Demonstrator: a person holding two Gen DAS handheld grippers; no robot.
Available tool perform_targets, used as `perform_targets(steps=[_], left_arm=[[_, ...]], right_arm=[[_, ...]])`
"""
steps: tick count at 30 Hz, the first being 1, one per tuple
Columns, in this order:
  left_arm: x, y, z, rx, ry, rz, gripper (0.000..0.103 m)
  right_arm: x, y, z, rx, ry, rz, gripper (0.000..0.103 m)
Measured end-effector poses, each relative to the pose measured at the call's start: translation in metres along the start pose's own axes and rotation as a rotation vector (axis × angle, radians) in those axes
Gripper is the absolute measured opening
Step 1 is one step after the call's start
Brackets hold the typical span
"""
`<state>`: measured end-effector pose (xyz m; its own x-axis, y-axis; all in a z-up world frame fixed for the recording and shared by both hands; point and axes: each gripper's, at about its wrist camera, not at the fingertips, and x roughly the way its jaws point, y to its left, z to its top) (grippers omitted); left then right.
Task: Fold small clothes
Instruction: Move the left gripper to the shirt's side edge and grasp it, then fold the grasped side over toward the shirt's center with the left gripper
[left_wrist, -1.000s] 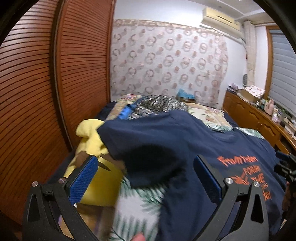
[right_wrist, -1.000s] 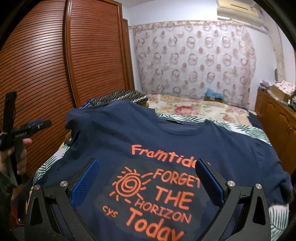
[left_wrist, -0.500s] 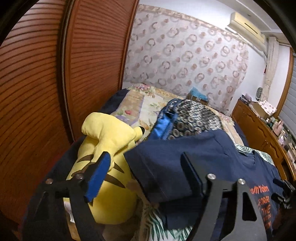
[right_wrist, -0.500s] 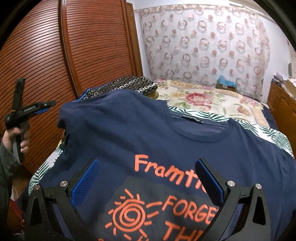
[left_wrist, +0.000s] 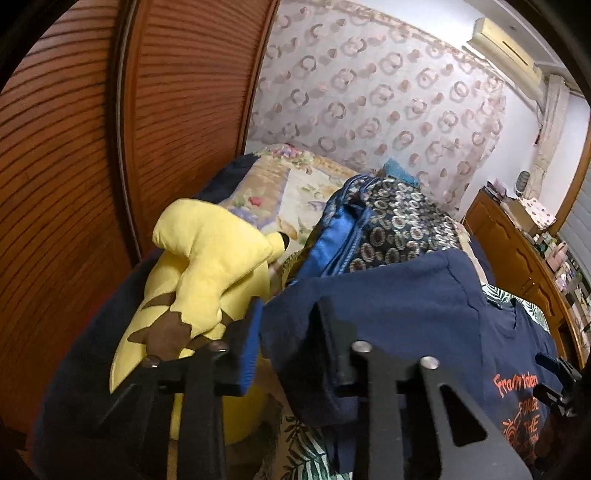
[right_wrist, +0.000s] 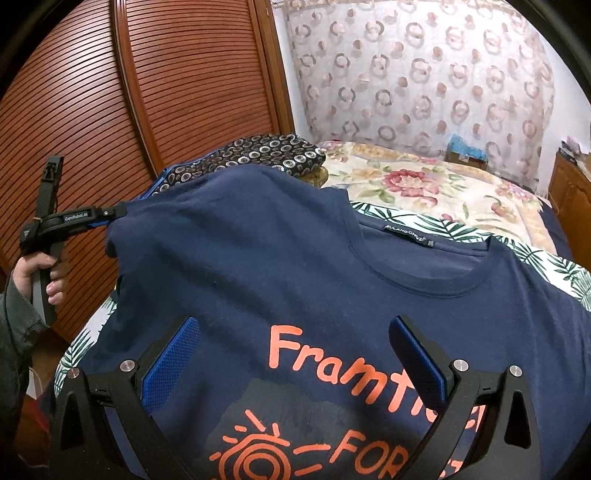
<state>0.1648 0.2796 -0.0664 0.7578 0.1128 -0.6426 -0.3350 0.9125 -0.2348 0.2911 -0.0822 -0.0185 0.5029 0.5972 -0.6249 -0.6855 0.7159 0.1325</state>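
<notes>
A navy T-shirt (right_wrist: 280, 266) with orange print lies face up on the bed; it also shows in the left wrist view (left_wrist: 399, 317). My left gripper (left_wrist: 288, 332) is shut on the shirt's left sleeve and holds it raised; in the right wrist view the left gripper (right_wrist: 110, 216) pinches that sleeve edge. My right gripper (right_wrist: 291, 354) is open and empty, hovering just above the shirt's chest print, jaws wide apart.
A yellow plush toy (left_wrist: 207, 258) lies at the bed's left edge beside the wooden louvered wardrobe (left_wrist: 92, 147). A folded patterned dark cloth (right_wrist: 258, 151) sits behind the shirt. Floral bedding (right_wrist: 424, 184) covers the bed. A wooden dresser (left_wrist: 524, 258) stands at right.
My left gripper closed onto the shirt's left sleeve and lifted it. My right gripper moved forward over the shirt toward the collar, staying open.
</notes>
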Motion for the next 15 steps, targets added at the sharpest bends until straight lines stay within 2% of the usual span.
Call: perform_targets(steps=[6,15], left_arm=[[-0.02,-0.013,0.002,0.064,-0.07,0.04,0.012],[-0.038,-0.032,0.008,0.126,-0.128,0.078,0.012]], right_arm=[[0.002,0.0,-0.002,0.017,-0.004,0.007,0.103],[-0.001,0.0,-0.006,0.021,-0.021,0.014,0.103]])
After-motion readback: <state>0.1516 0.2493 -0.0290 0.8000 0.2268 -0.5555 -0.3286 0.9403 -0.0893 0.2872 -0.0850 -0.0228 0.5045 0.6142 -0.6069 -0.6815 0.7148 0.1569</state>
